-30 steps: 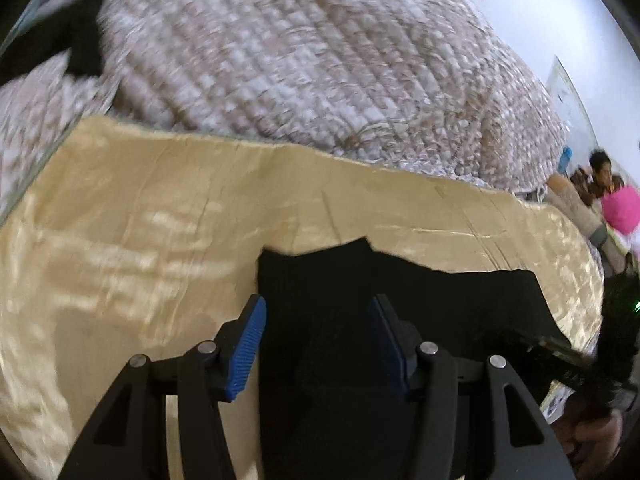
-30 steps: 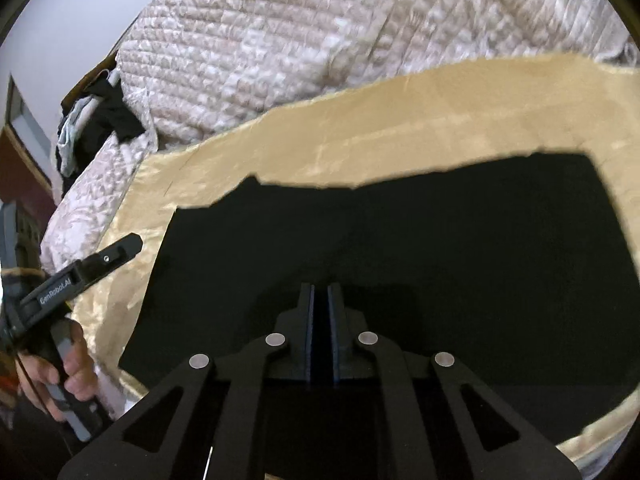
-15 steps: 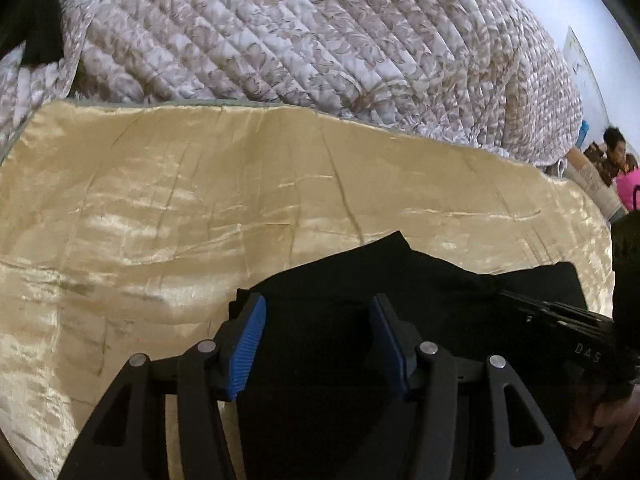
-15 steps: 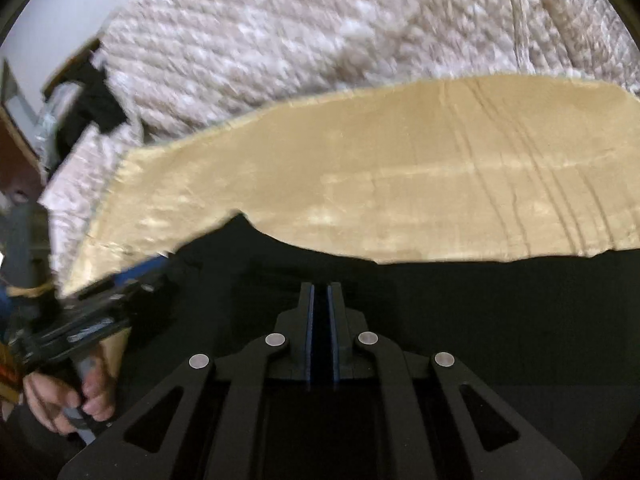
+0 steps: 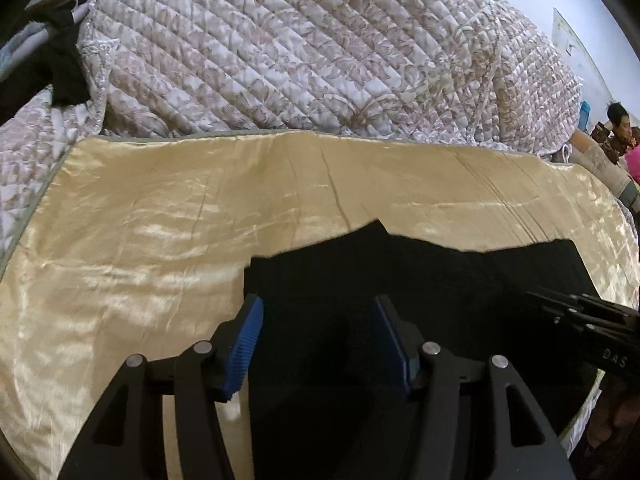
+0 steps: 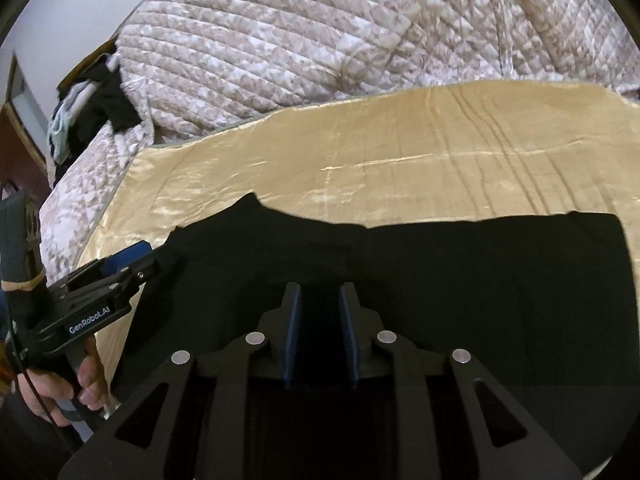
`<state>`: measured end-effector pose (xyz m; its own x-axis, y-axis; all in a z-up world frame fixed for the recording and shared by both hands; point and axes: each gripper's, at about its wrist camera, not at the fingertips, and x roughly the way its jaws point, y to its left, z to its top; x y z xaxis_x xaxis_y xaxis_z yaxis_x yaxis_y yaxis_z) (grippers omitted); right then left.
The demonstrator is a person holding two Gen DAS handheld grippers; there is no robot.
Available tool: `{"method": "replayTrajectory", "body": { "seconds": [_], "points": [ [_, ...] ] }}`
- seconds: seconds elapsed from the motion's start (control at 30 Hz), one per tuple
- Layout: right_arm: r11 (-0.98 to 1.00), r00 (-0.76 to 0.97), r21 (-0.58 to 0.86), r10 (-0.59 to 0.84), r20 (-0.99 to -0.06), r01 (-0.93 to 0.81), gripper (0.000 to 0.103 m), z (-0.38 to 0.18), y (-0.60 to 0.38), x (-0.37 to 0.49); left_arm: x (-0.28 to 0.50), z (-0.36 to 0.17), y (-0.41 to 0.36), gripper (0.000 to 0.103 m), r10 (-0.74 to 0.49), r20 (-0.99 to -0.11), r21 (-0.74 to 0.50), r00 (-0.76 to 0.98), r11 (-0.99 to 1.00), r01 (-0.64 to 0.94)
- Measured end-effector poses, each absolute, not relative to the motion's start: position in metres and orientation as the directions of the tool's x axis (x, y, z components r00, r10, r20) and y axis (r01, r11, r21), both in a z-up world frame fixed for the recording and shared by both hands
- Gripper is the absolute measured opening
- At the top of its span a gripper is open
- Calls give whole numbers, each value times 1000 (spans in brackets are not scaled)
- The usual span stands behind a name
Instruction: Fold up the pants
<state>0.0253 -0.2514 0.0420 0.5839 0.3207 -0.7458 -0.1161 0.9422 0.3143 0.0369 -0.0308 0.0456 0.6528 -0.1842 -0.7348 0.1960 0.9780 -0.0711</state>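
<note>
Black pants [image 5: 460, 280] lie flat on a golden satin sheet [image 5: 160, 240], with a jagged far edge. My left gripper [image 5: 320, 320] stands open above their left end, and its left pad is over the cloth's edge. It also shows at the left of the right wrist view as the left gripper [image 6: 148, 258], held by a hand [image 6: 88, 384]. My right gripper [image 6: 318, 320] hovers over the middle of the pants [image 6: 480, 280]. Its jaws are opening, with a narrow gap and only dark cloth below. The right gripper [image 5: 536, 296] reaches in from the right.
A quilted floral blanket [image 5: 320, 60] is heaped behind the sheet [image 6: 400, 160]. A pile of dark and light clothes [image 6: 92, 112] lies at the far left. A person [image 5: 616, 128] sits in the background at the right edge.
The right gripper's jaws, shut before, have parted a little. Both views swung sideways and back. The left gripper stayed open at the same width.
</note>
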Motion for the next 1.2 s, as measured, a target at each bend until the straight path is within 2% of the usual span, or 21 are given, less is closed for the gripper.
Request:
{"method": "replayTrajectory", "body": {
  "seconds": [0.2, 0.47, 0.57, 0.83, 1.0, 1.07, 1.17, 1.2],
  "points": [
    [958, 633, 223, 285, -720, -179, 20, 51, -235, -8, 2, 46, -39, 59, -173, -737, -50, 654, 978, 202],
    [964, 631, 95, 236, -739, -249, 20, 34, -216, -46, -27, 29, -41, 59, -174, -772, -59, 612, 977, 204],
    [964, 642, 37, 204, -739, -264, 30, 29, -215, -52, -33, 25, -45, 59, -162, -768, -33, 620, 976, 214],
    [969, 646, 55, 202, -736, -240, 32, 31, -227, -65, -48, 23, -45, 60, -167, -749, -31, 641, 975, 218],
    [983, 678, 158, 179, -713, -93, 32, 34, -268, -68, -47, 23, -43, 60, -184, -744, -48, 642, 974, 223],
    [969, 704, 246, 186, -685, -17, 33, 38, -297, -68, -47, 23, -43, 60, -183, -743, -47, 643, 974, 223],
    [954, 770, 264, 61, -636, 143, 49, 52, -337, -75, -48, 22, -44, 61, -179, -741, -39, 647, 974, 225],
    [933, 787, 304, 37, -616, 193, 51, 55, -353, -78, -48, 22, -44, 61, -180, -741, -40, 647, 973, 225]
  ]
}}
